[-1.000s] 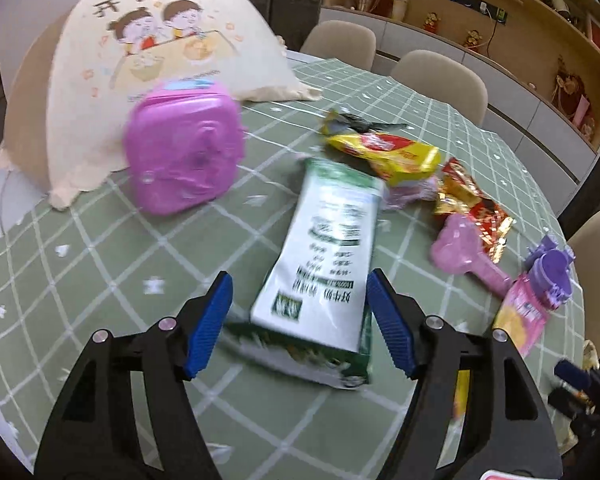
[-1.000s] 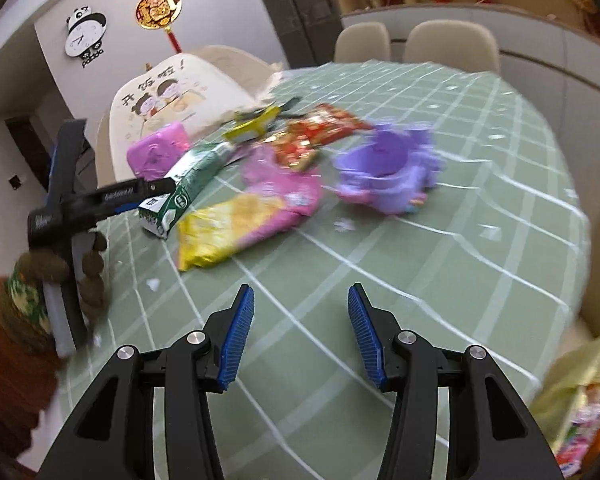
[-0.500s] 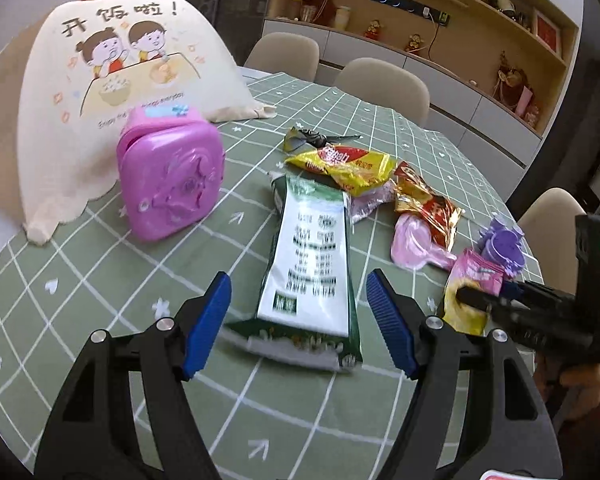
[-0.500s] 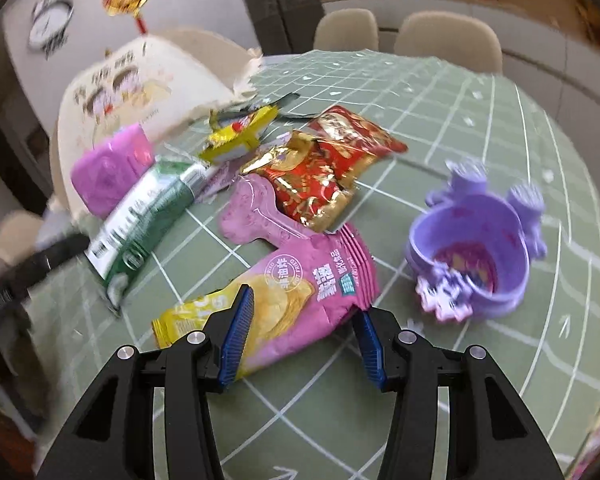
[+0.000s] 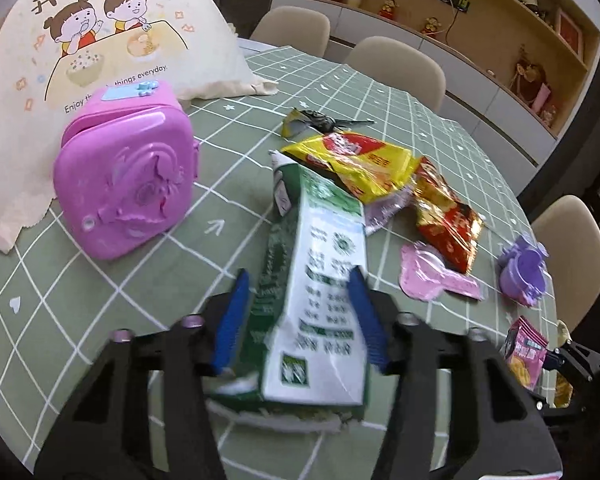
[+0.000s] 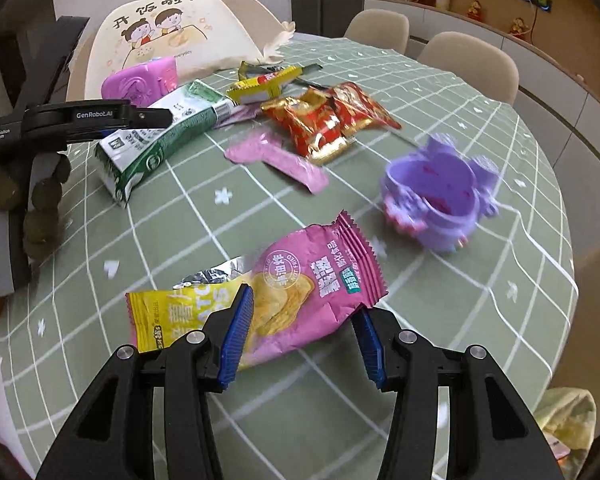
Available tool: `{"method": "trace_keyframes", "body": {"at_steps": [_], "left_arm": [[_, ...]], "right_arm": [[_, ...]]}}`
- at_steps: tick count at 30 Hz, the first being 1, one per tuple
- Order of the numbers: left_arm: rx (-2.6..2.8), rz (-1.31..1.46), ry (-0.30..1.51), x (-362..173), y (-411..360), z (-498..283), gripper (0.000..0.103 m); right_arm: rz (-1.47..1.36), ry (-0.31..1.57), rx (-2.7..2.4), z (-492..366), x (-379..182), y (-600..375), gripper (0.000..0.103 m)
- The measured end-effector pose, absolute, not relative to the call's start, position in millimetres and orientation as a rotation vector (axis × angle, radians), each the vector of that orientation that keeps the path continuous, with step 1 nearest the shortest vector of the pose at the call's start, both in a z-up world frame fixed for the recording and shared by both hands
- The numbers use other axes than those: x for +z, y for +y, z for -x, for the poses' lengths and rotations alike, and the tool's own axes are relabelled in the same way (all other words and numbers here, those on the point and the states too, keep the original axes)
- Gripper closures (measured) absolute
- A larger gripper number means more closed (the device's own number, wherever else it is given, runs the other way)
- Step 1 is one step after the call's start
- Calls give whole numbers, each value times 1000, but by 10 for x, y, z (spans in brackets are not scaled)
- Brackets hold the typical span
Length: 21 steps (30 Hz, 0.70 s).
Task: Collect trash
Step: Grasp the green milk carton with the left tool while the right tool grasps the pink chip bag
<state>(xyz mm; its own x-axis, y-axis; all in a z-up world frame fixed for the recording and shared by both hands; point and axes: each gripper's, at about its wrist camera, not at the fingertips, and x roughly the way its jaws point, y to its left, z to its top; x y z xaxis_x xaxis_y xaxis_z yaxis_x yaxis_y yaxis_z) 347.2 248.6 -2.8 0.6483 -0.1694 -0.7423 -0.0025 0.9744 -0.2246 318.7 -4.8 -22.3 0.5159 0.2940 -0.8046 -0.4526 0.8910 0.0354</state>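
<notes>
A green and white carton lies on the green checked tablecloth. My left gripper is closing on its near end, and both blue pads press its sides, which buckle. The right wrist view shows the same carton in the left gripper. A pink and yellow chip bag lies flat nearer the table's front. My right gripper stands open astride the bag's near end. From the left wrist view, the bag and the right gripper show at the far right.
A pink plastic case stands before a cream cloth food cover. Yellow and red-gold wrappers, a pink scoop and a purple toy cup lie mid-table. Chairs ring the far edge; a yellowish bag hangs lower right.
The left jaws have narrowed onto the carton, whose near end has crumpled and tipped up. The right gripper has come in over the chip bag, which now lies between its fingers.
</notes>
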Motion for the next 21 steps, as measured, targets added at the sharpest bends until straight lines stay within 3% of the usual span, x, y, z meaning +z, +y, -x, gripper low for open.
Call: {"method": "trace_keyframes", "body": {"at_steps": [2,4,15,16,18,19,21], "left_arm": [[-96,195,866,-22,2447,-3392,76],[-109,181,878,-38,2403,-3292,79],[-180,179,892,-31,2280,-2712,79],[-180,182,889,-26,2276,-2689,77],[-197,201,882,-13,2261,-2670,63],[-203,215,878,-8,2258,-2664,51],[-200,238,863,19,2244,-2680,48]], "right_arm": [[176,929,453,-3157,-221,-105,56],[175,919,452,-3129,-226,-107,56],[147,870,381,-3061,-196,-89,57],[157,859,378,-3055,-185,-81,59],[172,830,395,-3020,-145,-58,81],[165,825,411,-3007,-120,-55,84],[158,807,431,-2964,-63,-64,89]]}}
